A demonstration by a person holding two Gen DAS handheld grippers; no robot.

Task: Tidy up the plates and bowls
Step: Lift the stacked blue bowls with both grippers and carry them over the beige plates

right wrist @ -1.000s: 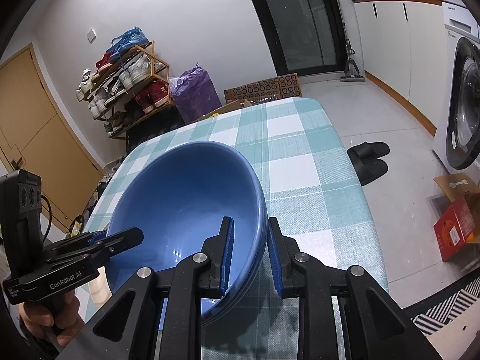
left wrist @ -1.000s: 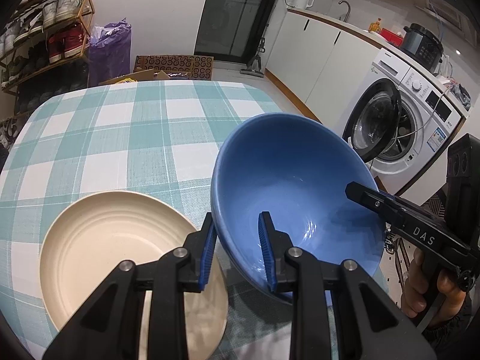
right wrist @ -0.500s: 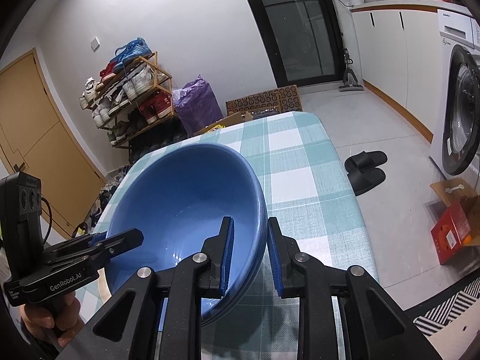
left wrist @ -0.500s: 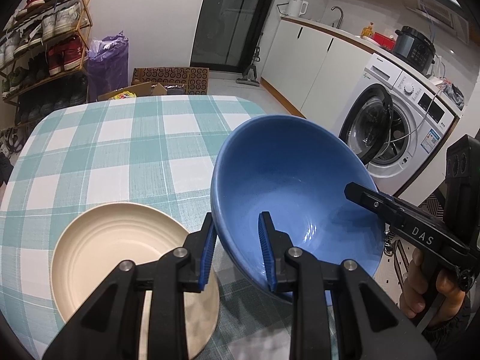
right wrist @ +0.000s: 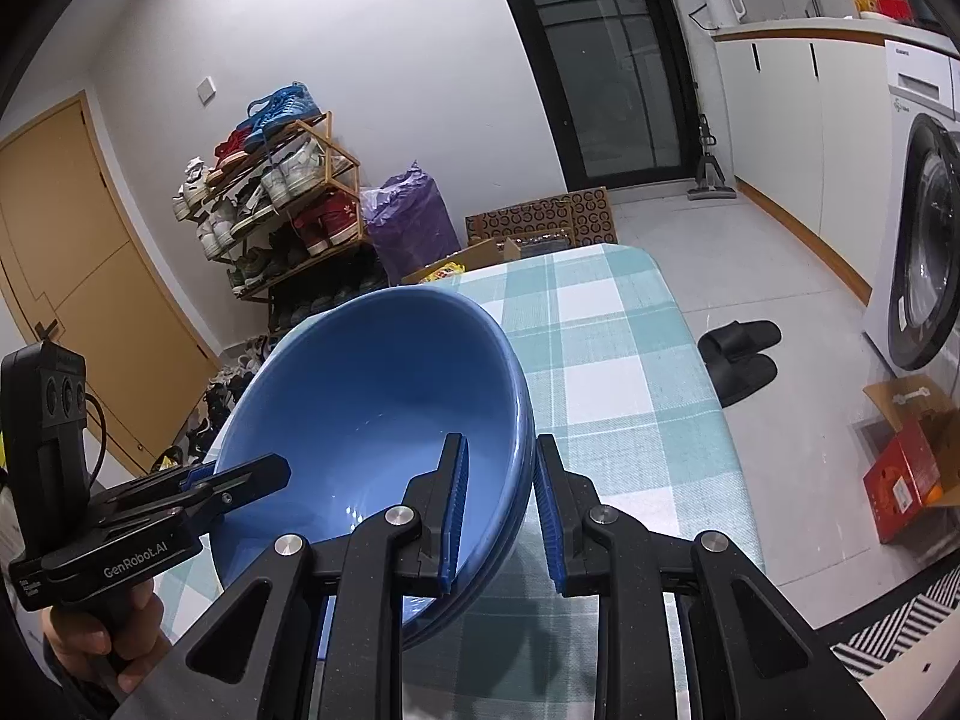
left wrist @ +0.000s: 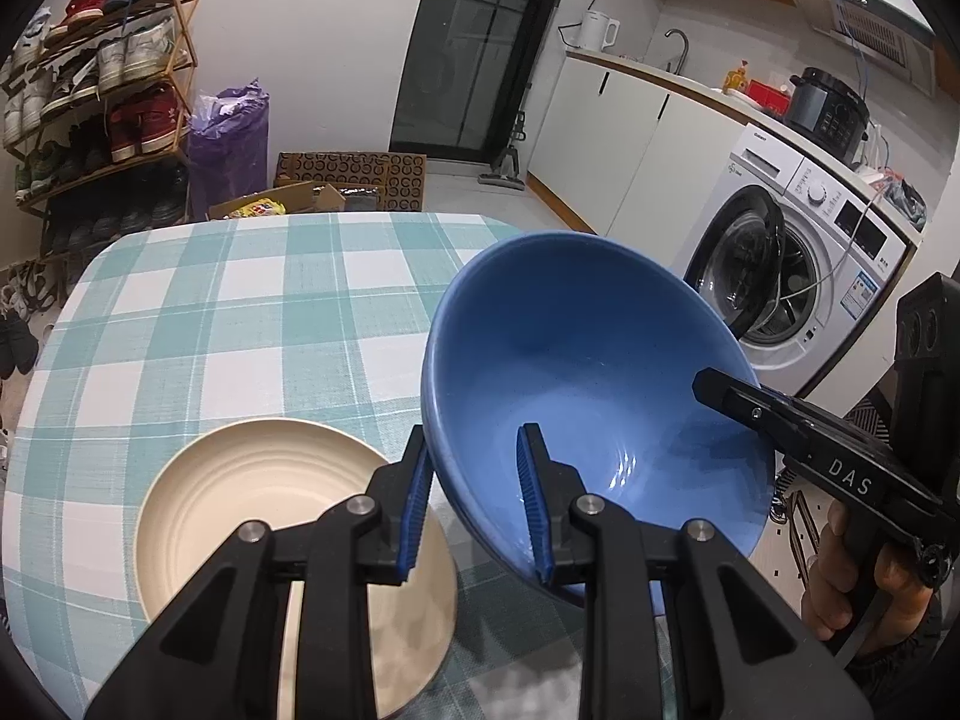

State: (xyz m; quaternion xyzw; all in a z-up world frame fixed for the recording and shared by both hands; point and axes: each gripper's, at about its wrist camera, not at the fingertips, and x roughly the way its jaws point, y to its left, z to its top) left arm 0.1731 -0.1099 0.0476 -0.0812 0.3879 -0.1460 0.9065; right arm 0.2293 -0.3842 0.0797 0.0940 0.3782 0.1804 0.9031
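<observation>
Checked tablecloth [left wrist: 240,312] filling the frame's left — blue bowl [left wrist: 576,372] being held above it, rim clamped by left gripper [left wrist: 474,504] and right gripper [right wrist: 501,510]; cream plate [left wrist: 240,504] lower left.

The bowl [left wrist: 588,372] hides its own underside and the tablecloth [left wrist: 240,312] behind it. The plate [left wrist: 252,492] is partly covered at 5 o'clock by the left gripper's [left wrist: 474,498] fingers [left wrist: 414,516]. At 7 o'clock in the right view, a hand [right wrist: 102,642] is cut by the frame. Washer [left wrist: 798,276] labels are too small to read.
</observation>
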